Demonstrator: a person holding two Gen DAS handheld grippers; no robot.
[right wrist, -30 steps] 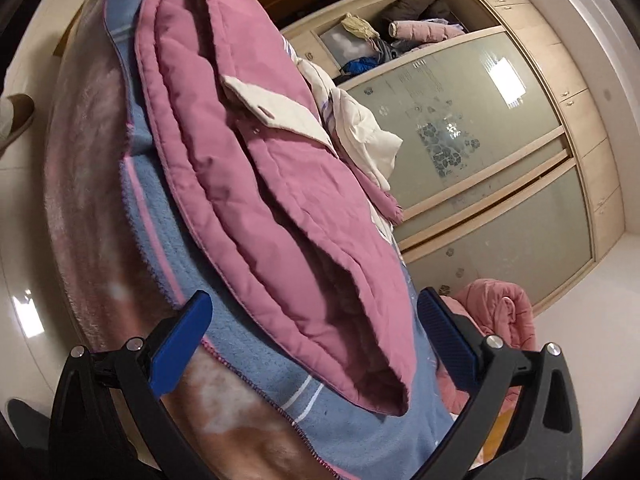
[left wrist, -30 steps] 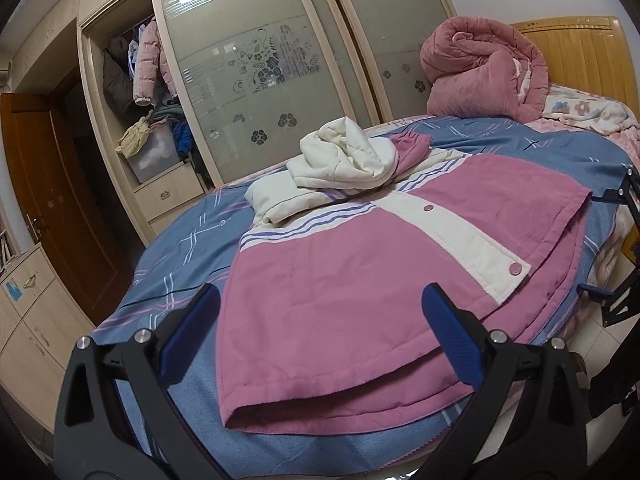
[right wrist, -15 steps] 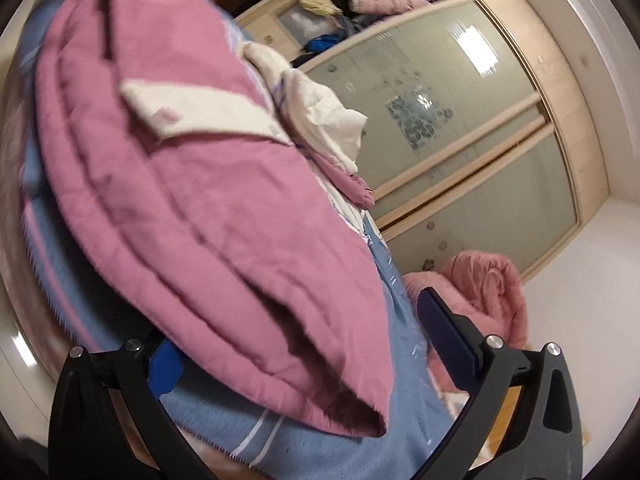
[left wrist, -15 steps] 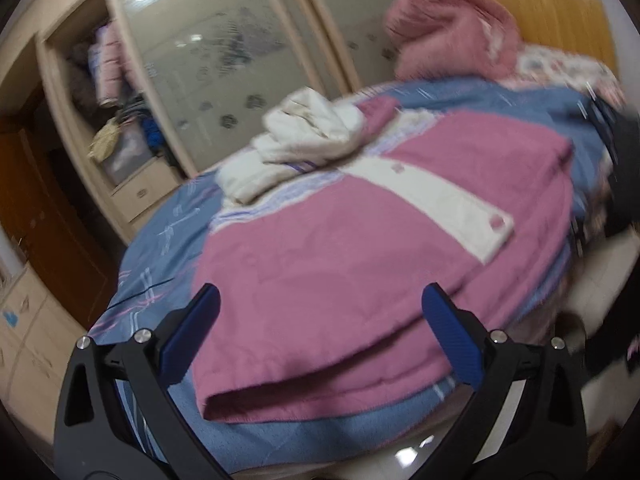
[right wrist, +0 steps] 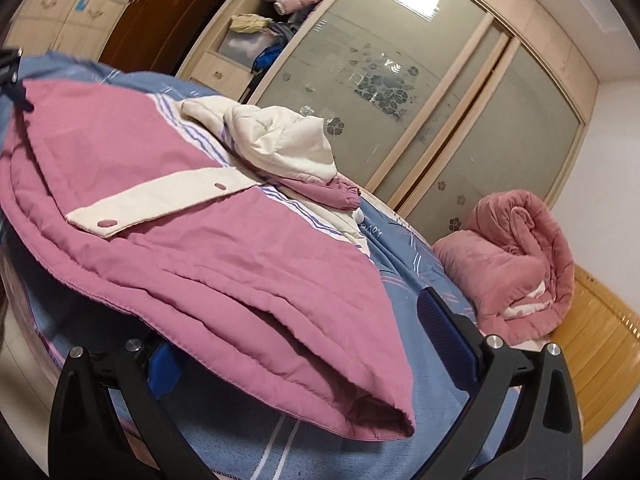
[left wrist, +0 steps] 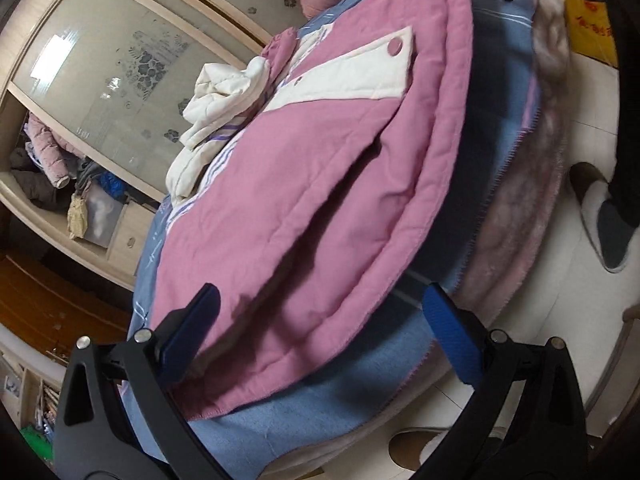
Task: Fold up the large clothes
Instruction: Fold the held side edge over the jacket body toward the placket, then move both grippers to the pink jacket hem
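A large pink padded coat [left wrist: 320, 208] with a cream button placket and a cream hood [left wrist: 224, 100] lies spread on the blue bedsheet [left wrist: 320, 412]. My left gripper [left wrist: 320, 336] is open, its blue pads either side of one bottom hem corner, the left pad over the fabric. In the right wrist view the coat [right wrist: 200, 240] fills the middle. My right gripper [right wrist: 308, 360] is open around the other hem corner, which lies between the pads; its left pad is partly hidden under the hem.
A rolled pink quilt [right wrist: 516, 260] sits by the wooden headboard [right wrist: 600, 344]. Frosted sliding wardrobe doors [right wrist: 400, 92] and open shelves of clothes [left wrist: 52, 176] stand behind the bed. The tiled floor with slippers [left wrist: 600, 216] and a yellow bag [left wrist: 588, 24] lies beside the bed.
Both grippers have moved down and in to the coat's bottom hem corners, tilting as they went. The coat lies as before; both stay open.
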